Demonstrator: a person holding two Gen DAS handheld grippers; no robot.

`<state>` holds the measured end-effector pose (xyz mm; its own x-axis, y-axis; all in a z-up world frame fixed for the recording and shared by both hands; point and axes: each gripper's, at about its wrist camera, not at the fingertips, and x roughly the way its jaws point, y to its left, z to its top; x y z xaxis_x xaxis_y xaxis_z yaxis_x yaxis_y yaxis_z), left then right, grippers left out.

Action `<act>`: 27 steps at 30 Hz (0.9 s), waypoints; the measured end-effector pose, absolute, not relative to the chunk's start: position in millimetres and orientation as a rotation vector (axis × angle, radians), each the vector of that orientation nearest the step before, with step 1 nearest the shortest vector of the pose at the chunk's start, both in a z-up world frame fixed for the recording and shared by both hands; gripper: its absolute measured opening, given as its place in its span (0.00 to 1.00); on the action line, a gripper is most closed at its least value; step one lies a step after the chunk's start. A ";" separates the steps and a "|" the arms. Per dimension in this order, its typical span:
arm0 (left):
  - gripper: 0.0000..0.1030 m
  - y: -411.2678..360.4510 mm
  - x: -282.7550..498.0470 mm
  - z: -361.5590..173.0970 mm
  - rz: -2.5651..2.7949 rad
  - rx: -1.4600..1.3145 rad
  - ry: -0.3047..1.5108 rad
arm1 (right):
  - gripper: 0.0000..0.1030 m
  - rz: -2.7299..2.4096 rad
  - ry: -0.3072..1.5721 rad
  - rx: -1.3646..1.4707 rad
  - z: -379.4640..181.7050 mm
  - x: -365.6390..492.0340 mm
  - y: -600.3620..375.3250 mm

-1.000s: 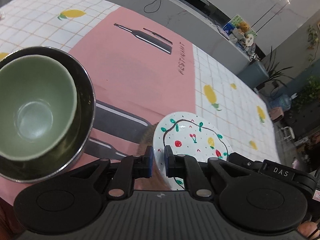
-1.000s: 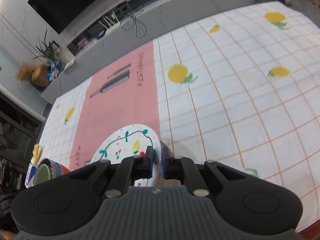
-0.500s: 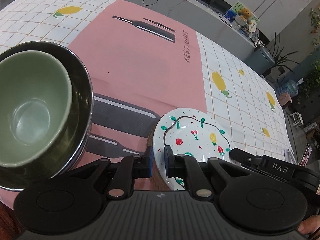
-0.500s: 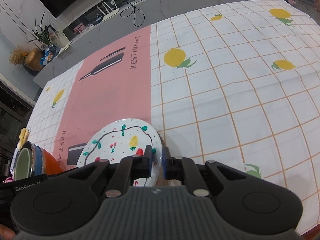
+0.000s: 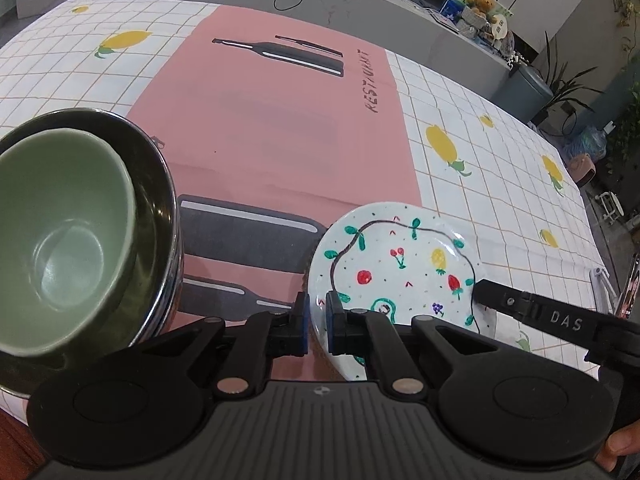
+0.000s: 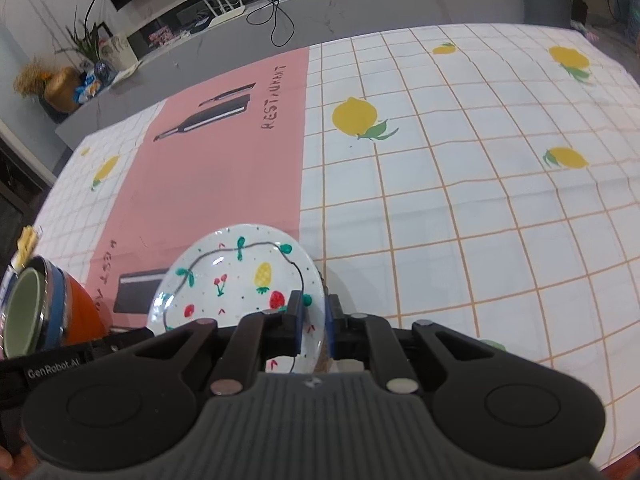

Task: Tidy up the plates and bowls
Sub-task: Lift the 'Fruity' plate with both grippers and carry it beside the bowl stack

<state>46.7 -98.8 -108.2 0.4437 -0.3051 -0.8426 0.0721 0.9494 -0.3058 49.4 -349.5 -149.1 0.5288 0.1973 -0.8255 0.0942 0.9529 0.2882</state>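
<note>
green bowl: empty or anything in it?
Empty. The green bowl, nested in the dark metal bowl, shows a bare glazed bottom in the left wrist view.

Even indoor light; fisheye warp; sharp focus.

Each camera sits just behind its own tool, looking forward and down along the fingers, close above the table [image 5: 280, 128]. The left view faces across the cloth from the near-left side, the right view from the near-right. Both share the painted plate [image 5: 400, 264] [image 6: 240, 272], the pink runner [image 5: 272, 120] [image 6: 224, 168] and the grey counter behind.
</note>
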 end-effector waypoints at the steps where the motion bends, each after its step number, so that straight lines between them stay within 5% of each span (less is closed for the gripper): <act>1: 0.08 -98.6 47.0 -108.3 -0.237 -0.237 1.091 | 0.09 0.060 1.016 0.301 -148.9 49.5 -348.0; 6: 0.10 -96.5 46.4 -106.1 -0.225 -0.233 1.084 | 0.13 0.052 1.031 0.277 -152.8 48.7 -345.0; 13: 0.25 -98.2 46.0 -110.5 -0.238 -0.254 1.074 | 0.13 0.033 1.027 0.331 -147.5 44.9 -351.6; 18: 0.26 -99.5 46.1 -115.9 -0.237 -0.243 1.098 | 0.27 0.038 1.084 0.408 -153.9 43.9 -355.3; 27: 0.21 -101.3 45.7 -114.4 -0.247 -0.235 1.096 | 0.24 0.046 1.108 0.447 -163.5 42.3 -353.7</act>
<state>45.7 -101.3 -114.4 0.4356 -0.3114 -0.8446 0.0806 0.9480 -0.3079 42.3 -353.7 -163.5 0.4554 0.2553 -0.8529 0.1837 0.9104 0.3706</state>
